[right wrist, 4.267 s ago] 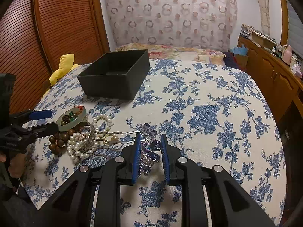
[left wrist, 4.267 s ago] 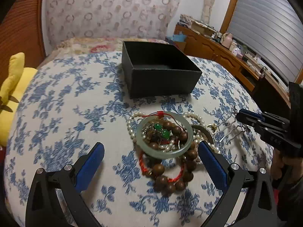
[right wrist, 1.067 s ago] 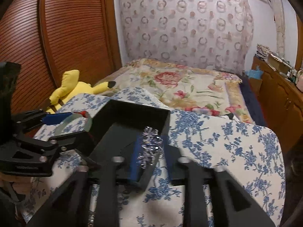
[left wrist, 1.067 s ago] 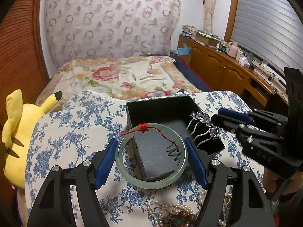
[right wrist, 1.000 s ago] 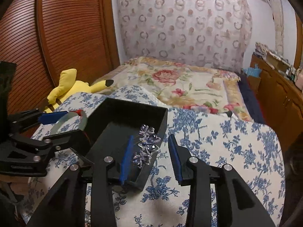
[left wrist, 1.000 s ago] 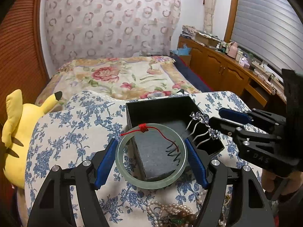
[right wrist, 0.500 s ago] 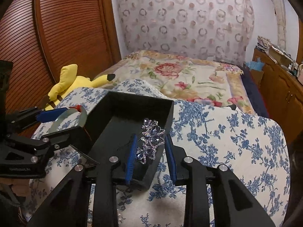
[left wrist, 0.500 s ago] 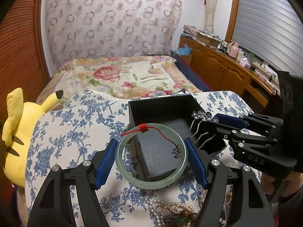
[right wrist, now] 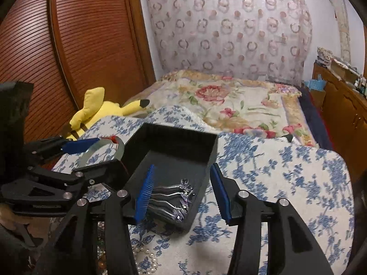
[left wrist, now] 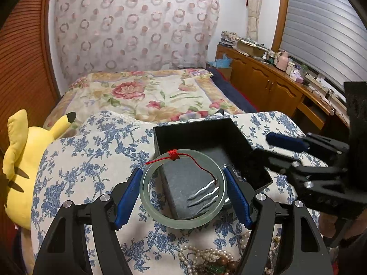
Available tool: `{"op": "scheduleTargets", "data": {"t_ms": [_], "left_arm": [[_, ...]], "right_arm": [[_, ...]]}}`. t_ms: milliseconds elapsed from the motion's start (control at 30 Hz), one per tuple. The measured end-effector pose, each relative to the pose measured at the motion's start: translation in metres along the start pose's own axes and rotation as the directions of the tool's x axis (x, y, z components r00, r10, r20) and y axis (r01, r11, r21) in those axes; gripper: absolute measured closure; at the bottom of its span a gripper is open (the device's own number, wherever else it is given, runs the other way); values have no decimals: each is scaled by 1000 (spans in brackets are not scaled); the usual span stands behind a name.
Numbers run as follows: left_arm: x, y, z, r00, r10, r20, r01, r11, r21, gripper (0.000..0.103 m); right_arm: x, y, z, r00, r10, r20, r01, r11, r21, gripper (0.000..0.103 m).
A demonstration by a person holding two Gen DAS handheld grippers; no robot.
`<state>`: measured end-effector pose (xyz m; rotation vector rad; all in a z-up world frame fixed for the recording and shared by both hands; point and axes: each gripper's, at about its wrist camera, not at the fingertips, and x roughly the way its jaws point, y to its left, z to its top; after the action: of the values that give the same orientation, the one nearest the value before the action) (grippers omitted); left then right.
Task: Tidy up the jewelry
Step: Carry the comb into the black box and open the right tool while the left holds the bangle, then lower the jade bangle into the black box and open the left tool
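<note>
My left gripper [left wrist: 183, 189] is shut on a pale green jade bangle [left wrist: 183, 224] with a red cord, held above the near left corner of the black box [left wrist: 195, 123]. A silver hair comb [left wrist: 204, 197] with purple crystals lies on the box floor; it also shows as the comb [right wrist: 176, 194] in the right wrist view. Over the box's [right wrist: 179, 129] near right corner, my right gripper [right wrist: 183, 194] has its jaws opening. The comb lies below and between the pads, which do not press on it. In that view the left gripper [right wrist: 91, 158] holds the bangle [right wrist: 119, 149] at the left.
A heap of pearl and bead jewelry [left wrist: 206, 259] lies on the blue floral cloth [left wrist: 91, 160] near me. A yellow plush toy [left wrist: 20, 160] sits at the left edge. Behind are a bed with a floral quilt [left wrist: 149, 91], wooden cabinets [left wrist: 275, 84] and a slatted wardrobe door [right wrist: 80, 45].
The right gripper's jaws have spread and let go of the hair comb, which now lies flat in the box. The left gripper and the bangle have stayed where they were.
</note>
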<state>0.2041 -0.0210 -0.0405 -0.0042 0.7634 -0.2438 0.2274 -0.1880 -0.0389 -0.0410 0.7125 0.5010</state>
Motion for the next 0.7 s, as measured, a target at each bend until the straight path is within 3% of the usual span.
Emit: {"op": "scheduleTargets", "data": {"t_ms": [167,333,700], "left_arm": [[4,-8,5,1000,7,-7,-7,1000,14,34],[1,-15,7,1000,8,8,-8,1000,26,26],[-33,-10,-21,1000,8,27,-9,998,56,21]], "right_arm": [[-16,-7,1,999,-16,29,16,1000,7,51],[-25,-9,-5,999,-25,39,25,1000,0,51],[-54,9,-54,1000,12,25,-11,999,-34,51]]}}
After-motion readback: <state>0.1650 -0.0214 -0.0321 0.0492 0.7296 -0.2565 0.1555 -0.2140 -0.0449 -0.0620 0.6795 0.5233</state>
